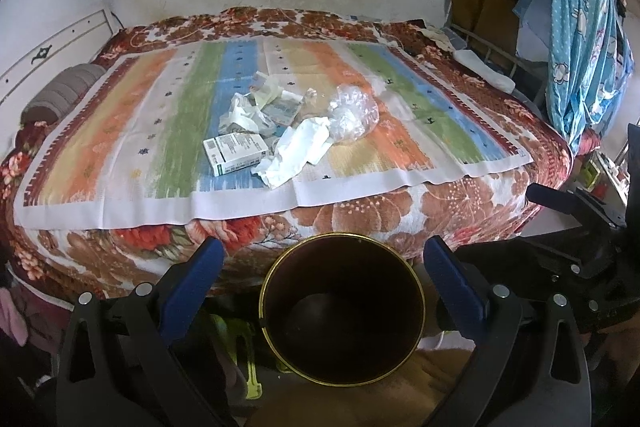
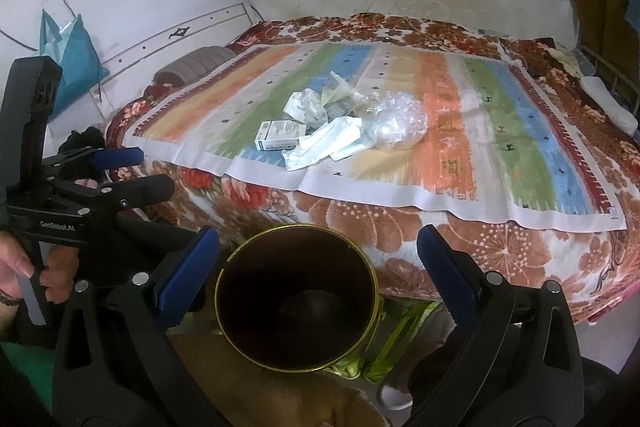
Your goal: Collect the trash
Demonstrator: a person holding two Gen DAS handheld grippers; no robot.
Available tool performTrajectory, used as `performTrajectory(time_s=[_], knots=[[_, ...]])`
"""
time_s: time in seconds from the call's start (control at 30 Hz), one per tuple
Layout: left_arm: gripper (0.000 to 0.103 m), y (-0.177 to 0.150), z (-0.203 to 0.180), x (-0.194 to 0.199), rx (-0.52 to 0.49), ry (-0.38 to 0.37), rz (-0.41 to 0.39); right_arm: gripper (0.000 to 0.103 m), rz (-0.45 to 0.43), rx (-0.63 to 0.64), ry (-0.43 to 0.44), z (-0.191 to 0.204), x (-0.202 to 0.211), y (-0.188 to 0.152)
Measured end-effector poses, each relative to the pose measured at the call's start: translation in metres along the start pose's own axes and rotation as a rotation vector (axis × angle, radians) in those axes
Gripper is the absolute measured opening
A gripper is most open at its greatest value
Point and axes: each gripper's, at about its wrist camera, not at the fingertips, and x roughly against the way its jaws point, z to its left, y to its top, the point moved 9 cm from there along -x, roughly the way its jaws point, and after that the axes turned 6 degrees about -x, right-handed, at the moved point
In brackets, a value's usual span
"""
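Note:
A pile of trash lies mid-bed on a striped cloth (image 1: 120, 131): a white-green carton (image 1: 236, 151) (image 2: 280, 135), crumpled white paper (image 1: 298, 151) (image 2: 324, 143), a clear plastic bag (image 1: 352, 113) (image 2: 396, 123) and small wrappers (image 1: 256, 107). A dark bin with a gold rim (image 1: 342, 311) (image 2: 298, 297) stands on the floor at the bed's near edge. My left gripper (image 1: 324, 255) is open and empty above the bin. My right gripper (image 2: 318, 243) is open and empty above the bin too. The left gripper also shows in the right wrist view (image 2: 116, 171).
The bed (image 1: 360, 211) carries a floral blanket and a grey pillow (image 1: 64, 91). Clothes hang on a rack at the right (image 1: 576, 27). A teal bag (image 2: 72, 55) hangs on the left wall. A green packet (image 2: 400, 335) lies on the floor.

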Motion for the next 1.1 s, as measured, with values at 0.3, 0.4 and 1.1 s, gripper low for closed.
performTrajectory(time_s=[0.3,0.4,1.1], knots=[[0.097,0.009,0.004,-0.018,0.006,0.004,0.051,0.094,0.014,-0.054,0.059,-0.006,-0.004,0.015],[0.097,0.015,0.006,-0.021,0.011,0.019,0.045,0.094,0.026,-0.054,0.056,-0.008,-0.007,0.021],[0.097,0.055,0.028,-0.08,0.061,-0.035,0.187,0.094,0.116,-0.064,-0.048,-0.058,-0.064,0.086]])
